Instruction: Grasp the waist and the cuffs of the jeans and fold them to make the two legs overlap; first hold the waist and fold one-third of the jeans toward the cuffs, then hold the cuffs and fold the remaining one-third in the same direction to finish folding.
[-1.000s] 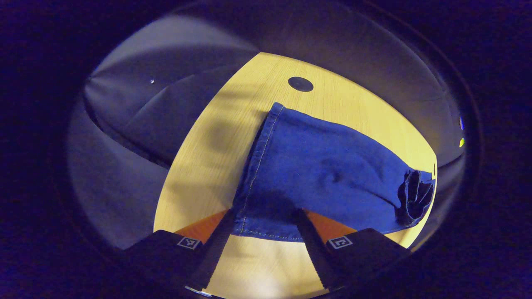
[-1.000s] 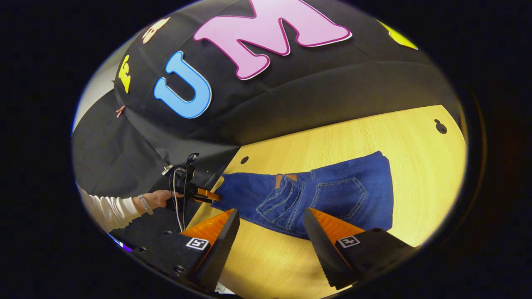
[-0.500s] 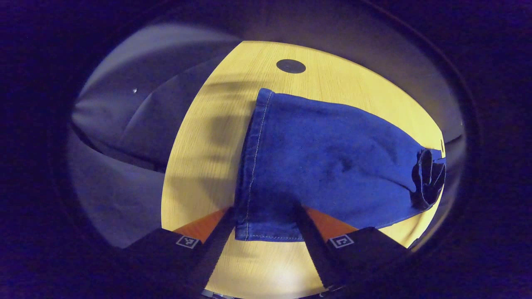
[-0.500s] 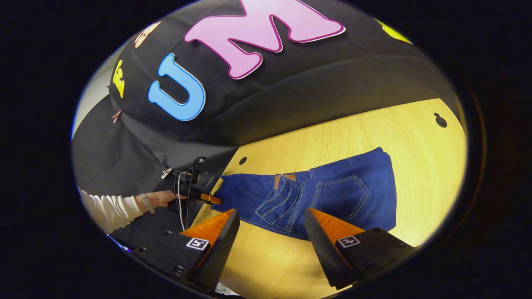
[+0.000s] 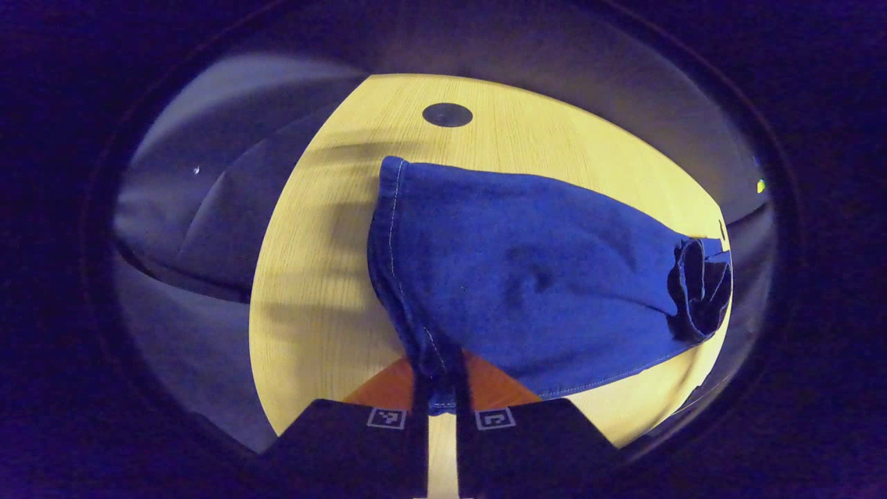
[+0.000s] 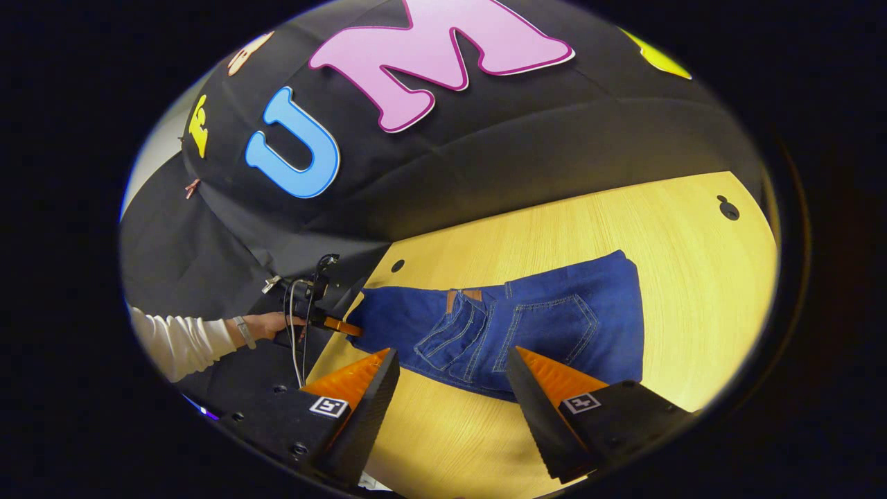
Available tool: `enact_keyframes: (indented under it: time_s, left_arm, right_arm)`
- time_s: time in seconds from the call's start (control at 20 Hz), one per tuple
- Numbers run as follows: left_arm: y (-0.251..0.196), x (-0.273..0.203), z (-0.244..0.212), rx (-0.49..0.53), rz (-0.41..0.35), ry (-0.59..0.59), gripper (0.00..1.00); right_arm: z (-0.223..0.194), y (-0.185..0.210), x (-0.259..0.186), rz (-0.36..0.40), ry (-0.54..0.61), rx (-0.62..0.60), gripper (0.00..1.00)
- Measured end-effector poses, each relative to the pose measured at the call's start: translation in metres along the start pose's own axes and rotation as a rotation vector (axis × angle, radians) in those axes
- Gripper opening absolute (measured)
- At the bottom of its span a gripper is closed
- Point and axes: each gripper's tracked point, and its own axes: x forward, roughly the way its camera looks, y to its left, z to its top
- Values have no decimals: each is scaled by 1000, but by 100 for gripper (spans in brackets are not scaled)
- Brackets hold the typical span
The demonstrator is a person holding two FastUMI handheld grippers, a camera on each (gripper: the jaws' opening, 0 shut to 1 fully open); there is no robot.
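The jeans [image 6: 513, 333], dark blue denim with pale stitching, lie folded on the pale wood-grain worktop [image 6: 679, 277]. In the left gripper view, the left tool [image 5: 438, 384] has its fingers pressed together on the stitched cuff hem [image 5: 433, 360], the cloth bunching up into a ridge there; the far end of the fabric curls into a rolled fold [image 5: 700, 287]. In the right gripper view, the right tool [image 6: 450, 378] is spread wide above the worktop's near edge, touching nothing, just short of the back pockets [image 6: 547, 329]. Farther left, a hand [image 6: 267, 324] in a white sleeve holds the left tool at the cuffs.
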Motion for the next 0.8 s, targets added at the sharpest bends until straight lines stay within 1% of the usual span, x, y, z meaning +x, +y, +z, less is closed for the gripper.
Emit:
enact_keyframes:
  time_s: [0.05,0.1,0.15,0.2,0.3,0.35,0.5,0.55,0.65,0.7,0.8]
  left_arm:
    - [0,-4,0,-8,-4,-13,18]
    - [-1,-4,0,-23,-11,-17,9]
    - [-2,-4,2,-53,-11,-21,6]
    - [-6,-7,0,-56,-12,-17,6]
    - [-19,-26,8,-6,-43,-73,6]
    - [-35,-49,19,29,-68,-119,6]
    - [-103,-124,52,57,-217,-274,6]
    - [-123,-147,60,84,-258,-321,6]
    - [-171,-194,58,159,-334,-389,6]
    - [-199,-207,58,197,-373,-416,6]
    - [-250,-247,49,262,-468,-446,6]
  right_arm:
    - [1,1,0,3,-3,0,95]
    - [1,0,-1,4,-4,-2,95]
    - [1,0,-2,3,-3,-4,95]
    - [2,-1,-4,0,-4,-4,96]
    - [10,-4,-10,-6,-27,-5,96]
    - [14,-3,-14,-6,-40,1,96]
    - [27,-6,-28,-18,-85,9,95]
    - [31,-7,-33,-22,-100,9,95]
    - [36,-6,-47,-25,-123,8,95]
    - [38,-5,-54,-27,-137,6,95]
    - [41,-7,-71,-37,-157,4,95]
